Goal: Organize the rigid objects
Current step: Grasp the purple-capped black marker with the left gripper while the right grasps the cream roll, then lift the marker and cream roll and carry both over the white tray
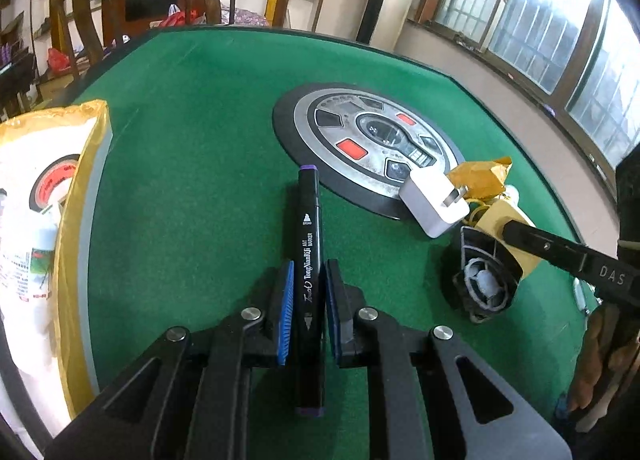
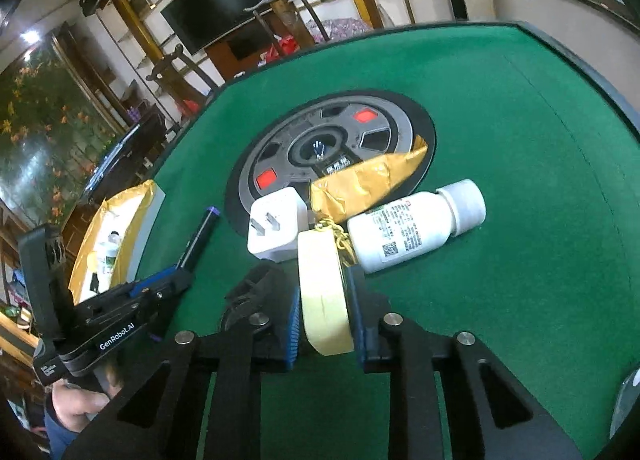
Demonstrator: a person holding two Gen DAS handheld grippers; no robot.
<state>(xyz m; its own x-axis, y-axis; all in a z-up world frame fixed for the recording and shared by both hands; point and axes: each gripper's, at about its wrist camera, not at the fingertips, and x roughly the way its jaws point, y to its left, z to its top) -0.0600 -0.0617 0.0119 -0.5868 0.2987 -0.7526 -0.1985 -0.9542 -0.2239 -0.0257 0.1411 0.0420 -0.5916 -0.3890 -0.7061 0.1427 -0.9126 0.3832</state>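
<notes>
A black art marker (image 1: pixel 309 260) with purple ends lies between the blue pads of my left gripper (image 1: pixel 308 284), which is closed on it just above the green table. It also shows in the right wrist view (image 2: pixel 199 236). My right gripper (image 2: pixel 325 292) is shut on a cream roll of tape (image 2: pixel 322 292), held on edge. A white plug adapter (image 2: pixel 276 230) (image 1: pixel 434 200), a gold wrapper (image 2: pixel 368 184) and a white bottle (image 2: pixel 416 226) lie just ahead of the right gripper. A small black fan-like object (image 1: pixel 480 280) sits under the right gripper.
A yellow-edged tray (image 1: pixel 82 220) (image 2: pixel 128 232) holding a bottle and tape stands at the table's left. A round black and silver control panel (image 1: pixel 372 140) (image 2: pixel 332 148) is set in the green table (image 1: pixel 192 132). Chairs stand beyond the far edge.
</notes>
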